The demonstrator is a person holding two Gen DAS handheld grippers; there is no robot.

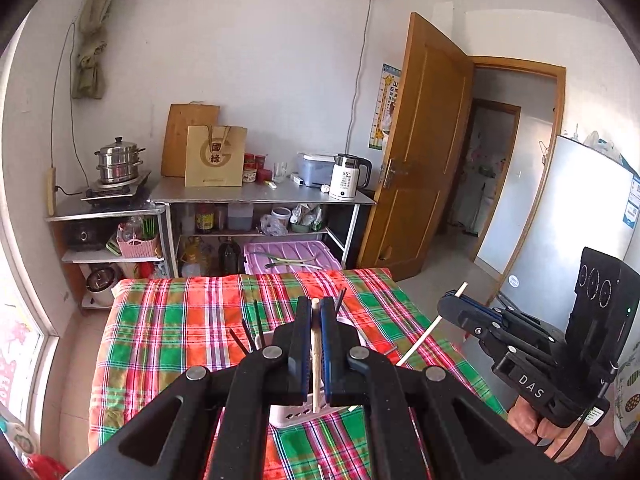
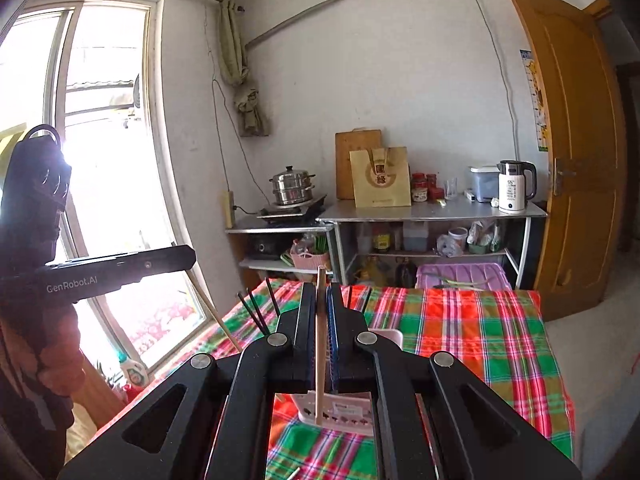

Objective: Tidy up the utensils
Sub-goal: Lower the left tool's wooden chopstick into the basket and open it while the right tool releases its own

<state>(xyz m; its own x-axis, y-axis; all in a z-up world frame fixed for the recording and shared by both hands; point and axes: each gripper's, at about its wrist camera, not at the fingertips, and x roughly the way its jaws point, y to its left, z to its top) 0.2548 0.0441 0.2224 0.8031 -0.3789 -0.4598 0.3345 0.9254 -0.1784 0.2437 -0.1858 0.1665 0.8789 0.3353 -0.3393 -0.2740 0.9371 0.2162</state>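
My left gripper is shut on a pale wooden chopstick that stands upright between its jaws, above a white perforated utensil holder on the plaid tablecloth. Several black chopsticks stick up from the holder. My right gripper is shut on a second pale wooden chopstick, also upright over the white holder. In the left wrist view the right gripper holds its chopstick slanted at the right. In the right wrist view the left gripper shows at the left with its chopstick.
The table wears a red and green plaid cloth. Behind it stand a steel shelf unit with a kettle, a paper bag and jars, a steamer pot, a purple bin, an open wooden door and a window.
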